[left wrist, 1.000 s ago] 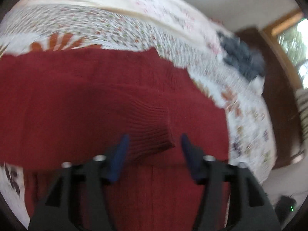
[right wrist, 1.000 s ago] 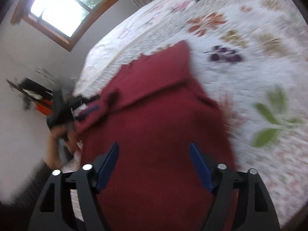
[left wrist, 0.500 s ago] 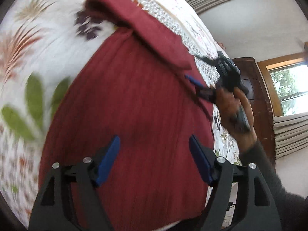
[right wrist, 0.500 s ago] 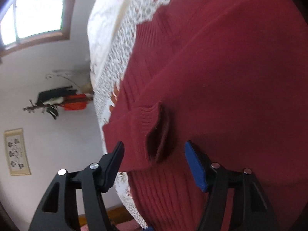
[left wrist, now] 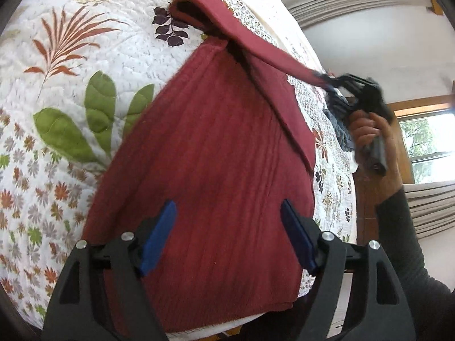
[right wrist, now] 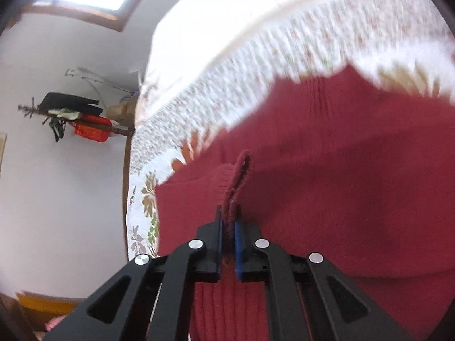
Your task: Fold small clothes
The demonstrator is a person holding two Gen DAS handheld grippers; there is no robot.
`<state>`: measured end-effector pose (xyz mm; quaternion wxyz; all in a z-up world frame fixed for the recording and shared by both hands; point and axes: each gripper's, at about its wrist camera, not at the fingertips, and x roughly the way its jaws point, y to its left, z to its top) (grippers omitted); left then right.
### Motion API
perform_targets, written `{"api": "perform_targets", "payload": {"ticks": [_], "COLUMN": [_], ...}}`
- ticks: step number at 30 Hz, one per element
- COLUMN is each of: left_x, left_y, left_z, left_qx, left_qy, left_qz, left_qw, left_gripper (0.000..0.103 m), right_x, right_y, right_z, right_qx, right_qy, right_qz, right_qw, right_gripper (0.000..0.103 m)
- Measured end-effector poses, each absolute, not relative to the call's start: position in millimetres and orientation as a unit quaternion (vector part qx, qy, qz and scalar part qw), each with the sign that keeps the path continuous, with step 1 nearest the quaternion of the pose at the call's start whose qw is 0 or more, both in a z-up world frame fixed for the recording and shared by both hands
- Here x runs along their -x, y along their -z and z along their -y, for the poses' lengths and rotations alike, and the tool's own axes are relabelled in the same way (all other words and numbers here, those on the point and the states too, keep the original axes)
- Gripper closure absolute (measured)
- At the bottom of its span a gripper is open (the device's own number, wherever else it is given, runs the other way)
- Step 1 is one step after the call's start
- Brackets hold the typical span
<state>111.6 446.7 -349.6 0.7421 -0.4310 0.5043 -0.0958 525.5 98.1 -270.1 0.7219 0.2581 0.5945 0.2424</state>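
A dark red knit sweater (left wrist: 216,153) lies on the floral quilt (left wrist: 71,65), its body running toward the near bed edge. My left gripper (left wrist: 229,221) hovers open over the sweater's lower half, nothing between its blue pads. In the left wrist view, the right gripper (left wrist: 331,85), in a person's hand (left wrist: 369,133), holds the cuff of the sleeve (left wrist: 256,45), stretched taut across the sweater's top. In the right wrist view, my right gripper (right wrist: 227,221) is shut on that ribbed cuff (right wrist: 240,176), which sticks up between the pads above the sweater (right wrist: 341,184).
A dark blue-grey garment (left wrist: 339,125) lies on the quilt beyond the hand. A brown wooden cabinet (left wrist: 369,199) and curtained windows (left wrist: 423,142) stand past the bed's far side. A coat rack with black and red items (right wrist: 82,116) is by the white wall.
My right gripper has shut on the sleeve cuff it straddled half a second ago and pulled the sleeve taut. My left gripper stays open over the sweater's body, slightly pulled back.
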Motion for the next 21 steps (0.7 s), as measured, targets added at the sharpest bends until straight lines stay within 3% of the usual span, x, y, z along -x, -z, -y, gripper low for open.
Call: {"api": "perform_targets", "payload": {"ticks": [9,21], "left_x": [-110,-189], "left_y": [333,303], "left_z": [-452,-452], "left_qx": [0.428,0.414], "left_qy": [0.105,0.136], "left_qz": [-0.489,-0.457], "left_qw": [0.753,0.775], "left_gripper": [0.029,0.03], "right_x": [-538,-530], "right_y": [194,268], "right_z": [-19,99], "right_qx": [-0.23,-0.282], "right_qy": [-0.218,-0.155], "right_qz": [-0.553,-0.575], "right_qw": [0.77,0.752], "right_gripper": [0.097,0.097]}}
